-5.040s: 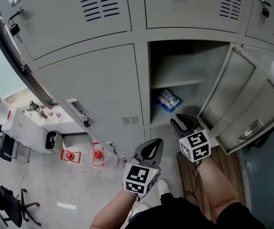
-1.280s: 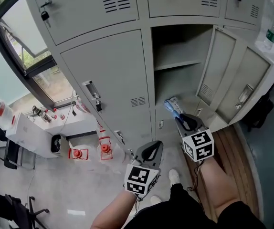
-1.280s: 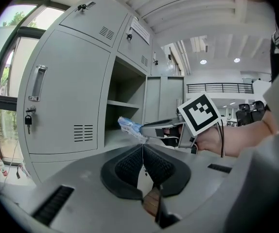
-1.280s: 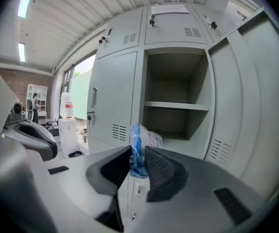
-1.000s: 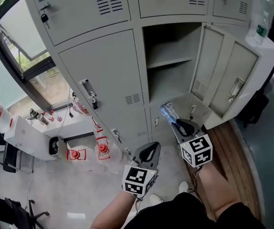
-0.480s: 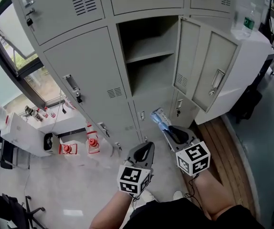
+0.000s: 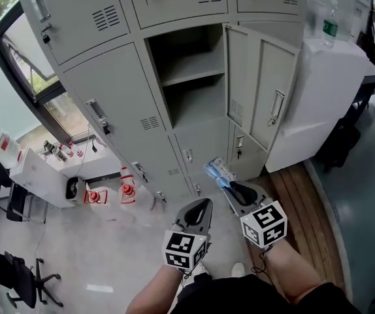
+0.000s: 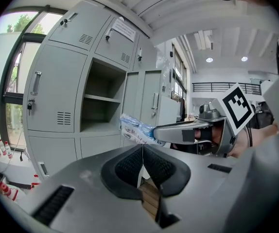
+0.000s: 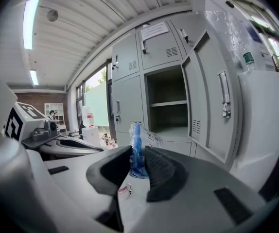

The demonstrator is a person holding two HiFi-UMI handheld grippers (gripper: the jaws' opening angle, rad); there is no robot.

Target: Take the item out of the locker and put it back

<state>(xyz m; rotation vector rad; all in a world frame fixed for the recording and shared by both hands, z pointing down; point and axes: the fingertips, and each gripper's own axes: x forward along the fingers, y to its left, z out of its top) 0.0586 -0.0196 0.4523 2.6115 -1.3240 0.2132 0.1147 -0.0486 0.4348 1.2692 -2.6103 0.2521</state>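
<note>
Right gripper (image 7: 232,187) jaws pinch blue packet (image 7: 215,171), held outside open locker (image 7: 191,70), ready for return. Left gripper (image 7: 202,205) jaws pressed together, idle.

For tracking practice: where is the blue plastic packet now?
Head view, centre-right: the blue plastic packet is clamped in the right gripper, outside the open grey metal locker.

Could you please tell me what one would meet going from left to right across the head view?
The window → red items → left gripper → right gripper, holding the packet → bottle.
</note>
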